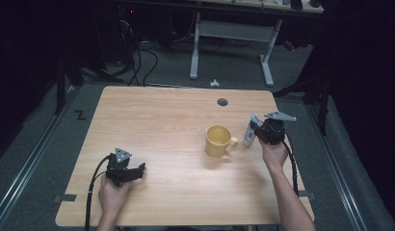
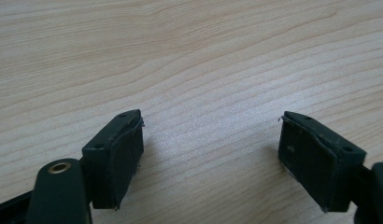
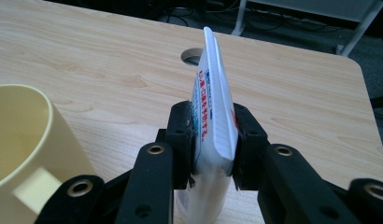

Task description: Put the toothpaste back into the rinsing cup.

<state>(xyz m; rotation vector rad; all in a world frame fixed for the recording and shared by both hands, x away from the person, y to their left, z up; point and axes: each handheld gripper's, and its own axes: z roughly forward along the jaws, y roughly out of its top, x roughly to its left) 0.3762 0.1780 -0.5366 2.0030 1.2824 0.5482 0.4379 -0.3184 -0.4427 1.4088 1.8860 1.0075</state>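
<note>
A white squeezable tube with red and blue print is clamped upright in the right tool near the desk's right edge, beside the yellow ceramic mug. It should be lifted squarely, mug cleared. The left tool is held wide, empty.

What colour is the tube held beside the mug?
The tube is white with red and blue print, clearest in the right gripper view.

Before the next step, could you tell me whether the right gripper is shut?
Shut: the right gripper clamps the white tube between both pads.
</note>
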